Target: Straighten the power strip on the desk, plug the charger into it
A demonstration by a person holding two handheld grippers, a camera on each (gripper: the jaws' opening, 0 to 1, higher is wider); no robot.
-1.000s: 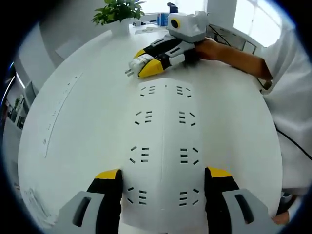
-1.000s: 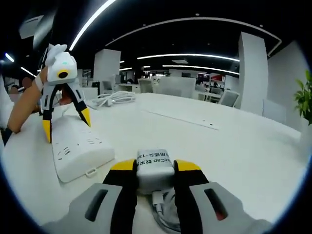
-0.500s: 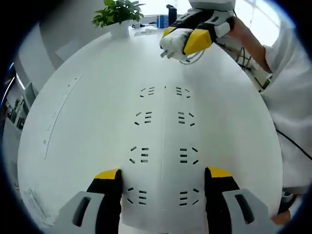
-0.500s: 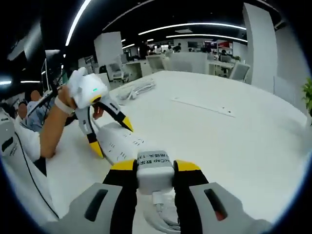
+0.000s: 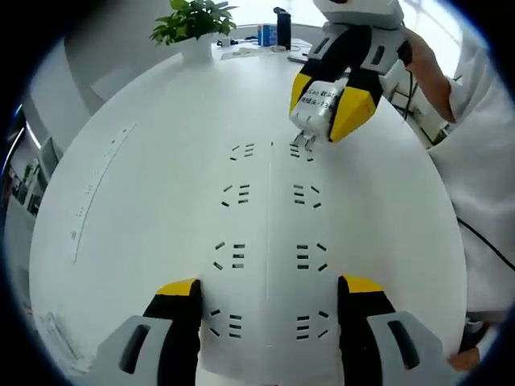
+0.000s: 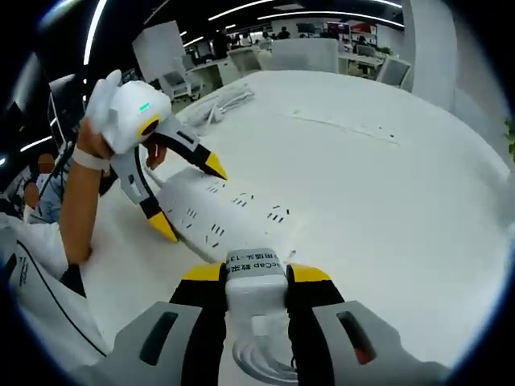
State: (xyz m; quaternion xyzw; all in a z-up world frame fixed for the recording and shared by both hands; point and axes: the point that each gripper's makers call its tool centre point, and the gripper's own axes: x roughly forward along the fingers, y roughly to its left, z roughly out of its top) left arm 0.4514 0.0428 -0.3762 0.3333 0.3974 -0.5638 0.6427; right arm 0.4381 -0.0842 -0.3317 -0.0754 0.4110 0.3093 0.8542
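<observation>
The left tongs (image 5: 267,310) grasp the power strip (image 5: 269,233) on the table (image 5: 129,185), while the right tongs (image 6: 252,277) hold the charger (image 6: 256,277) just above its far sockets.

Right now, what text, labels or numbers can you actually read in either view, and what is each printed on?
"eCap": partly readable top line of the label on the charger, held in the right gripper; the rest of that label is too blurred.
Label on the charger in the left gripper view: too small to read.
Power strip, steadied by the left gripper: no readable print.
</observation>
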